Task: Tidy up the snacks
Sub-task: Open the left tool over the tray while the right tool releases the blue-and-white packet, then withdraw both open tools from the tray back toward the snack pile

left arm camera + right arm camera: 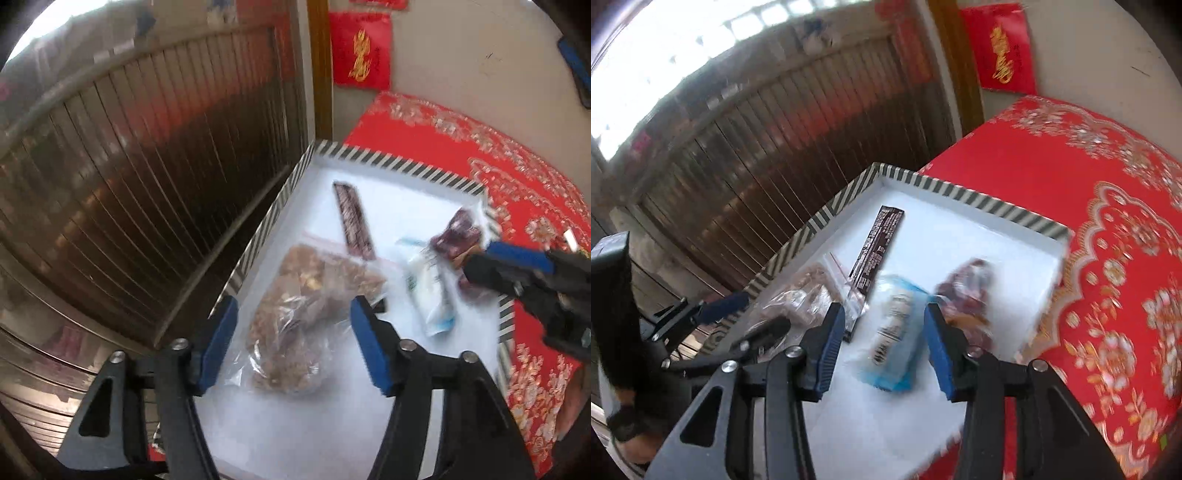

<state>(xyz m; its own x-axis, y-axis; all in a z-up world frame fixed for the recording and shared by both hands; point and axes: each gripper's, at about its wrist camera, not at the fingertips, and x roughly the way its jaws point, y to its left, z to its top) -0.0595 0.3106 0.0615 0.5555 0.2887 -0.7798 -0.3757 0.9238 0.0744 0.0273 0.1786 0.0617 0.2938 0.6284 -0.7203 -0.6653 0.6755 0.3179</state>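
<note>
Red floral cloth (1108,229) covers the bench, bearing a striped-rim white tray (388,164). Left tongs (291,347) gape wide astride a clear nut bag (299,314) at the tray's 7 o'clock. Only the right view shows right tongs (884,350) apart, untouching, around a blue-white packet (892,328); dark bar (875,247) at 11.

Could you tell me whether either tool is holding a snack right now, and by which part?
Nothing is held: both the left tool and right tool stand open above snacks lying in the tray.
</note>
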